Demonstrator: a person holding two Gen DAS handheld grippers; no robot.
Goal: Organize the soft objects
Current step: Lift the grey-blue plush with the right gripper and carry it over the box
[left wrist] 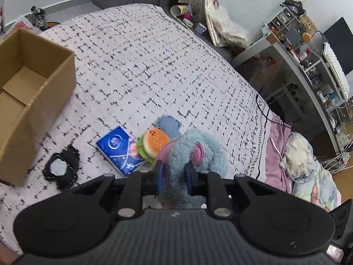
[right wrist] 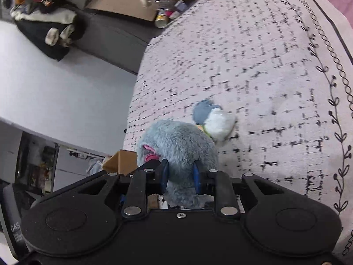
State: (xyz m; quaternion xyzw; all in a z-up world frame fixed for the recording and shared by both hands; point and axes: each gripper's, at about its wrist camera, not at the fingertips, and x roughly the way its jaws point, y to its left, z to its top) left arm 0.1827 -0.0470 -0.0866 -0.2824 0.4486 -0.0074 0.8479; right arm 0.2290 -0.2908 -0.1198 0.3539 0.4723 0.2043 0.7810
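Clamping blue plush toy (left wrist: 198, 152), left gripper (left wrist: 174, 176); right gripper (right wrist: 181, 176) likewise (toy's underside hidden)

Both wrist cameras look steeply down, close over the shared plush toy (left wrist: 196, 148).

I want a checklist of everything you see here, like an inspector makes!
Surface: bed cover, white with black dashes.
Job's things: blue plush toy; burger plush, blue tissue pack, black pouch on the cover; open cardboard box, nothing seen inside.
Clutter: crumpled bedding at the bed edge.
Grippers: left tool and right tool both shut on the plush toy.
Cables: white cords by the floor.
Surroundings: crowded desk, shelves, wall.
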